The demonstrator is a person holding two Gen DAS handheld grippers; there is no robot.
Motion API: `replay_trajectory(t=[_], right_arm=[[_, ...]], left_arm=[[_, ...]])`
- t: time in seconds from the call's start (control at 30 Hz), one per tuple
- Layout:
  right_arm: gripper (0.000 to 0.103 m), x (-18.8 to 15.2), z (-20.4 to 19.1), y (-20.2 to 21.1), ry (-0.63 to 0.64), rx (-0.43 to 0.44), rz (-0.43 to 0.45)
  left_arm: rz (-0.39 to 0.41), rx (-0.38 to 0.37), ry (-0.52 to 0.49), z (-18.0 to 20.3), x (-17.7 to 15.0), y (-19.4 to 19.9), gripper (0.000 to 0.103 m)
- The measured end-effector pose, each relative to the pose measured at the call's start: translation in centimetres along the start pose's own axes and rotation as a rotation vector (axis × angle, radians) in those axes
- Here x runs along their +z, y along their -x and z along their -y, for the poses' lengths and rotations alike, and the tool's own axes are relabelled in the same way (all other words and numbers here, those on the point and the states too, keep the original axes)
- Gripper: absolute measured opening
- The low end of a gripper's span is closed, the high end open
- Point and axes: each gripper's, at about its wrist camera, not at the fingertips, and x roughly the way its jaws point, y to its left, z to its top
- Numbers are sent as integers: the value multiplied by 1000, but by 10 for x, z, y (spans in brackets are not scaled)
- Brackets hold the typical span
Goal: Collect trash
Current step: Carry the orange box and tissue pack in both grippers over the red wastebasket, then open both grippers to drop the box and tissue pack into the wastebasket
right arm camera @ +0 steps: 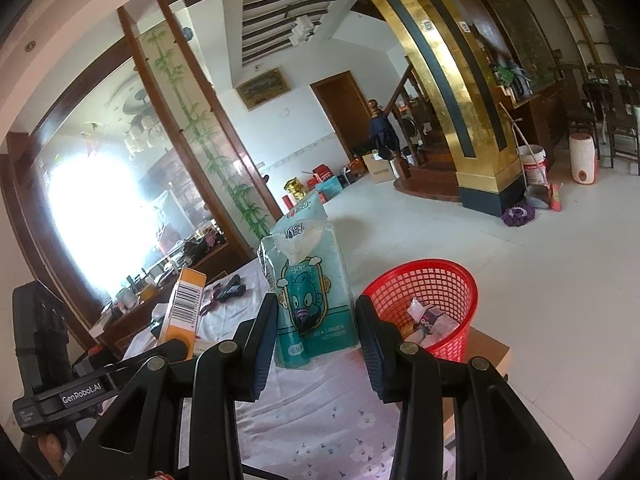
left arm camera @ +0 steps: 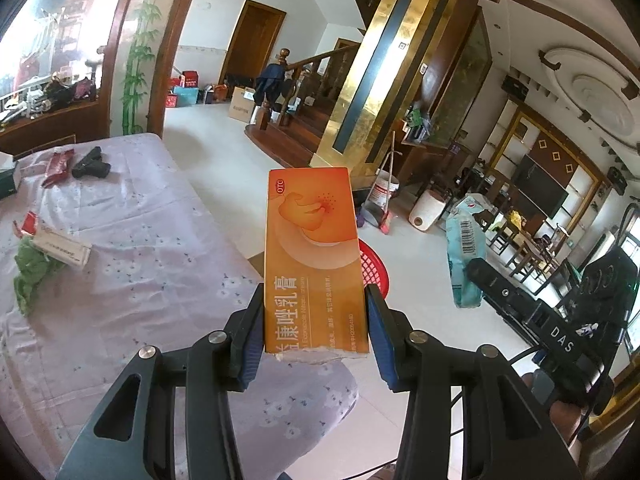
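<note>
My left gripper (left arm camera: pixel 315 304) is shut on the lower end of an orange medicine box (left arm camera: pixel 312 240), which stands upright over the table's edge. The same orange box (right arm camera: pixel 186 300) shows at the left of the right wrist view. My right gripper (right arm camera: pixel 316 308) is shut on a teal tissue pack (right arm camera: pixel 312 292), also seen as the teal pack (left arm camera: pixel 466 248) from the left wrist. A red mesh basket (right arm camera: pixel 432 304) with some scraps inside stands just right of the pack, beyond the table edge. In the left wrist view the red basket (left arm camera: pixel 374 268) is mostly hidden behind the orange box.
The table has a lilac flowered cloth (left arm camera: pixel 140 240). On it lie a green crumpled wrapper (left arm camera: pixel 32 276), a white carton (left arm camera: pixel 64 250), a red wrapper (left arm camera: pixel 58 166) and a black object (left arm camera: pixel 91 166). A bucket and broom (right arm camera: pixel 532 164) stand by the golden pillar (right arm camera: pixel 460 128).
</note>
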Motion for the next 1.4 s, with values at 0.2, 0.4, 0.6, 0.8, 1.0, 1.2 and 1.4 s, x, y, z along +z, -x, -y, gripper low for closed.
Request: replay_trajectory(t=[0.2, 0.4, 0.6, 0.8, 1.0, 1.2, 1.4], right_arm=[[42, 3, 16, -15, -32, -15, -14], [42, 8, 38, -31, -66, -38, -25], [42, 14, 61, -50, -86, -69, -34], [42, 18, 91, -76, -129, -81, -61], [42, 17, 117, -107, -170, -85, -106], [44, 13, 139, -133, -213, -86, -157], [44, 11, 158, -155, -237, -77, -197]], left_arm=[[-35, -12, 4, 0, 6, -30, 45], [-49, -23, -11, 3, 13, -60, 45], [-91, -29, -27, 6, 23, -103, 45], [-126, -57, -43, 10, 29, -141, 45], [-200, -74, -50, 12, 28, -187, 45], [-293, -93, -44, 16, 23, -228, 45], [-358, -81, -41, 17, 14, -255, 45]])
